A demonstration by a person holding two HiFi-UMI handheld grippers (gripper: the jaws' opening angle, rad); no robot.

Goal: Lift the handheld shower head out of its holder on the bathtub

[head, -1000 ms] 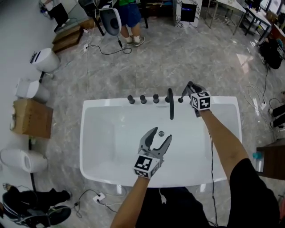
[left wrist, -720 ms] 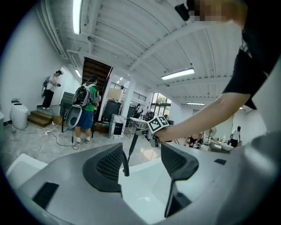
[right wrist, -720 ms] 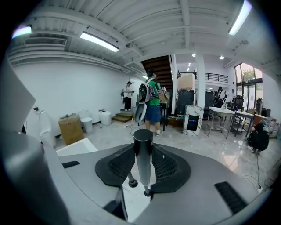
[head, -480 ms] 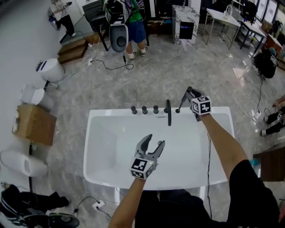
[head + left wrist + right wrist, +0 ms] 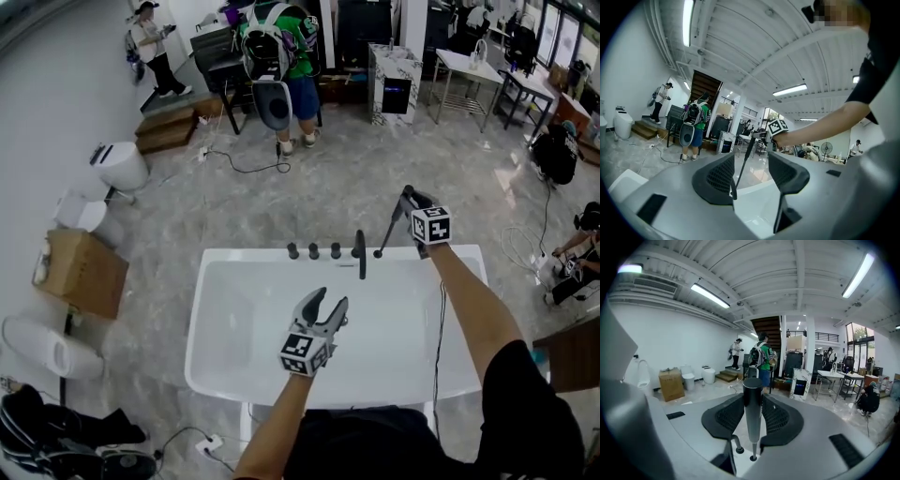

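Raised higher than before, the shower head point(image 5: 389, 230) is clamped by the right gripper point(image 5: 409, 197); the left gripper point(image 5: 326, 300), just narrowed, is held apart and empty.

Grey left tongs point(image 5: 330, 301), grey right tongs point(image 5: 407, 195), black-and-white marker cubes point(image 5: 307, 352), black short sleeve point(image 5: 527, 375)

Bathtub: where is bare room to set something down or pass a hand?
Free: the basin beside its left wall, and the near rim. Crowded: the far rim, with knobs, spout and shower head in the right gripper.

Shower head point(image 5: 392, 224) stands right of spout point(image 5: 360, 251), over bathtub point(image 5: 199, 361) rim.
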